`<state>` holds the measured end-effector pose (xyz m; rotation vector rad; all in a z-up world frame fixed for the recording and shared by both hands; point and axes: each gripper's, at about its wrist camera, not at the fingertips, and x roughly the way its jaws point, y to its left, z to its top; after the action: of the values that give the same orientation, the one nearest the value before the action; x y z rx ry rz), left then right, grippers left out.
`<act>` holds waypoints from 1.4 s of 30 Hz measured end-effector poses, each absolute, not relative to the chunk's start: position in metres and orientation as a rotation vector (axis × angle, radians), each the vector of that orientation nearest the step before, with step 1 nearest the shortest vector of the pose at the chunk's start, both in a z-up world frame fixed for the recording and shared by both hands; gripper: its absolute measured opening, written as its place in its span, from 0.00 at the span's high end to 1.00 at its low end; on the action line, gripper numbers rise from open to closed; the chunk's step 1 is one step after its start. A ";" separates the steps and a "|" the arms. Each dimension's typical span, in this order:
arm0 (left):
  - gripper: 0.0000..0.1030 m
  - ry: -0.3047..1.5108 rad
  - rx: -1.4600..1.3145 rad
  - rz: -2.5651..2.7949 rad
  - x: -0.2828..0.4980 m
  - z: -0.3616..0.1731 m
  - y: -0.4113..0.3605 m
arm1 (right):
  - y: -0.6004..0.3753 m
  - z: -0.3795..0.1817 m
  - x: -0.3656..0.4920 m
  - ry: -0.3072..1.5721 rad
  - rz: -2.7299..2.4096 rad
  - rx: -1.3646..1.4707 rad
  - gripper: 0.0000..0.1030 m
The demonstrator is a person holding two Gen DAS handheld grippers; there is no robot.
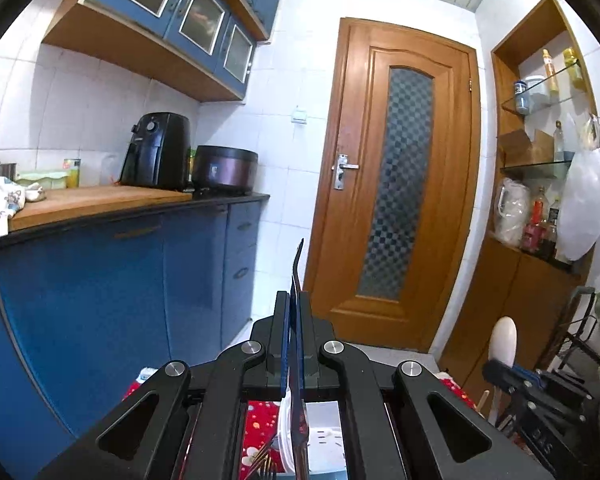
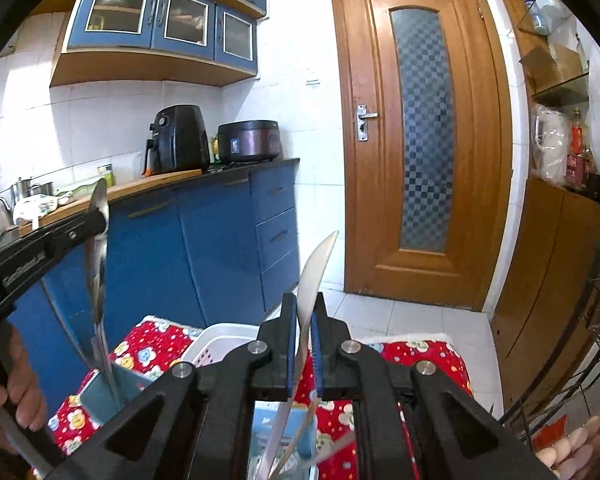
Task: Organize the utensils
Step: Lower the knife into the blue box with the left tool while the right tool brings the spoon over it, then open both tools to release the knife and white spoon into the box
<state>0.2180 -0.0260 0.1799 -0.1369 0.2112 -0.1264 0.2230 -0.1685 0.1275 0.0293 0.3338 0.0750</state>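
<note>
In the left wrist view my left gripper is shut on a thin metal utensil, which stands upright between the pads; its lower part hangs toward a white basket. The right wrist view shows the same gripper and the metal utensil, whose lower tip is at a blue box. My right gripper is shut on a white utensil that points up. The right gripper and its white utensil also show at the lower right of the left wrist view. A fork lies below.
A red patterned cloth covers the surface under the white basket. A person's hand grips the left tool. Blue cabinets, a wooden door, and a wire rack with eggs surround the spot.
</note>
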 end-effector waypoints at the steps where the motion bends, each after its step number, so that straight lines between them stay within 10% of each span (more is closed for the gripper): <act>1: 0.98 0.211 -0.138 -0.127 0.217 0.178 -0.027 | -0.168 0.126 0.225 0.329 0.074 0.029 0.92; 32: 0.96 0.292 -0.066 -0.181 0.202 0.140 -0.049 | -0.156 0.093 0.208 0.369 0.162 0.043 0.83; 42: 0.68 0.293 -0.062 -0.189 0.183 0.153 -0.046 | -0.157 0.110 0.191 0.353 0.179 0.077 0.70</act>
<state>0.1830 -0.0456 0.1527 -0.0617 0.2932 -0.1888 0.1912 -0.1574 0.1103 0.0775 0.3525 0.1785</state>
